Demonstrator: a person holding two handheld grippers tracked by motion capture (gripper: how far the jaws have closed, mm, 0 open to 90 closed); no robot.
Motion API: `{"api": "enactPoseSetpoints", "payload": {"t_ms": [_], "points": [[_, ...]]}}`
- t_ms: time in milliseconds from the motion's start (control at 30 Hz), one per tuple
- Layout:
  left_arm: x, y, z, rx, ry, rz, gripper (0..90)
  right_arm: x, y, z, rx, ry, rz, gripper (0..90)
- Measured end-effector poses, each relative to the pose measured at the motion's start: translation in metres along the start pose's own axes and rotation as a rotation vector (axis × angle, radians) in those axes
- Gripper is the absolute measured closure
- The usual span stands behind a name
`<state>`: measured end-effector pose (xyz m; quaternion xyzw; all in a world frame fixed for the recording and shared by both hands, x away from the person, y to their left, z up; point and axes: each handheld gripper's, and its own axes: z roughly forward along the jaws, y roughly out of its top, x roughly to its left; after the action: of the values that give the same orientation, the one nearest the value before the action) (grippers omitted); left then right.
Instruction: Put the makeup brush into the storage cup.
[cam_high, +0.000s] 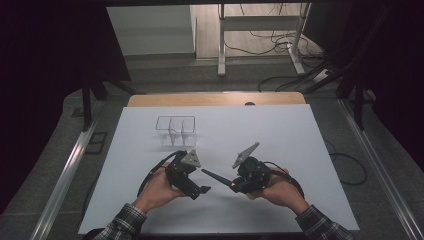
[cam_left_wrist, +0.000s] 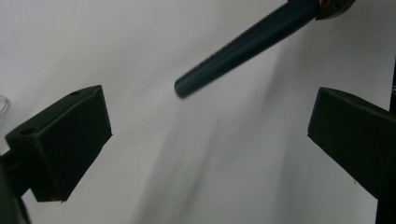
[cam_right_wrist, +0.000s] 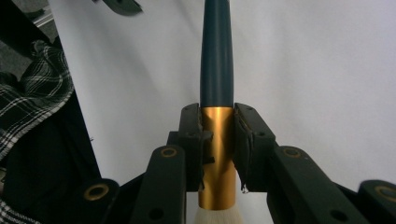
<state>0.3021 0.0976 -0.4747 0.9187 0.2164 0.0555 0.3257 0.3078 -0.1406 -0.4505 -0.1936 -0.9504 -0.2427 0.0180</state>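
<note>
A brush with a dark teal handle (cam_high: 214, 176), a gold ferrule (cam_right_wrist: 217, 149) and white bristles (cam_right_wrist: 217, 216) is level above the white sheet. My right gripper (cam_high: 234, 185) is shut on the ferrule, one pad on each side (cam_right_wrist: 217, 126). The handle (cam_right_wrist: 217, 56) points away from it toward my left gripper (cam_high: 199, 186). In the left gripper view the handle's rounded tip (cam_left_wrist: 187, 87) hangs ahead of and between the wide-apart jaws (cam_left_wrist: 210, 135). Neither pad (cam_left_wrist: 70, 135) touches it.
A clear divided plastic organizer (cam_high: 175, 131) stands on the white sheet (cam_high: 280, 140) beyond my left hand. The sheet covers a wooden table (cam_high: 215, 99). A plaid sleeve (cam_right_wrist: 32, 93) lies at the left of the right gripper view. A desk frame and cables sit on the floor beyond.
</note>
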Motion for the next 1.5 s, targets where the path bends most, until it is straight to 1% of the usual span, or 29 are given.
{"api": "enactPoseSetpoints", "payload": {"t_ms": [467, 533, 600, 633, 667, 700, 733, 800, 833, 933, 1033, 1200, 1300, 1367, 1400, 1467, 1500], "points": [[-0.009, 0.010, 0.016, 0.040, -0.003, 0.068, 1.2, 0.005, 0.006, 0.006, 0.029, 0.025, -0.024, 73.3], [-0.010, 0.011, 0.019, 0.038, -0.003, 0.077, 1.6, 0.005, 0.007, 0.007, 0.031, 0.028, -0.026, 73.3], [-0.011, 0.012, 0.019, 0.042, -0.001, 0.084, 2.7, 0.006, 0.007, 0.008, 0.034, 0.032, -0.026, 73.3], [-0.011, 0.012, 0.020, 0.043, 0.000, 0.097, 3.6, 0.006, 0.008, 0.008, 0.038, 0.034, -0.024, 73.3], [-0.012, 0.013, 0.020, 0.039, 0.001, 0.096, 4.3, 0.006, 0.008, 0.008, 0.039, 0.037, -0.025, 73.3], [-0.012, 0.013, 0.020, 0.048, 0.005, 0.110, 5.1, 0.007, 0.008, 0.009, 0.040, 0.038, -0.026, 73.3], [-0.014, 0.013, 0.020, 0.038, 0.003, 0.110, 6.5, 0.007, 0.008, 0.009, 0.042, 0.039, -0.023, 73.3], [-0.015, 0.014, 0.020, 0.051, 0.009, 0.134, 8.9, 0.007, 0.009, 0.010, 0.043, 0.044, -0.027, 73.3], [-0.016, 0.014, 0.020, 0.047, 0.008, 0.141, 10.7, 0.007, 0.009, 0.010, 0.042, 0.045, -0.030, 73.3], [-0.018, 0.014, 0.020, 0.063, 0.014, 0.172, 15.7, 0.008, 0.010, 0.010, 0.045, 0.049, -0.029, 73.3], [-0.020, 0.014, 0.021, 0.062, 0.019, 0.174, 20.5, 0.009, 0.010, 0.011, 0.054, 0.055, -0.026, 73.3], [-0.022, 0.014, 0.021, 0.081, 0.022, 0.207, 29.5, 0.010, 0.010, 0.012, 0.066, 0.064, -0.024, 73.3], [-0.024, 0.014, 0.021, 0.087, 0.012, 0.226, 36.1, 0.010, 0.011, 0.013, 0.072, 0.068, -0.022, 73.2], [-0.026, 0.014, 0.021, 0.095, 0.000, 0.251, 42.9, 0.010, 0.010, 0.014, 0.073, 0.069, -0.021, 73.2], [-0.027, 0.013, 0.022, 0.095, -0.010, 0.260, 49.7, 0.010, 0.010, 0.014, 0.073, 0.069, -0.020, 73.2], [-0.029, 0.013, 0.023, 0.117, -0.020, 0.281, 58.0, 0.010, 0.010, 0.015, 0.073, 0.066, -0.018, 73.0], [-0.030, 0.012, 0.023, 0.123, -0.026, 0.309, 61.2, 0.010, 0.010, 0.014, 0.075, 0.067, -0.020, 72.6]]}}
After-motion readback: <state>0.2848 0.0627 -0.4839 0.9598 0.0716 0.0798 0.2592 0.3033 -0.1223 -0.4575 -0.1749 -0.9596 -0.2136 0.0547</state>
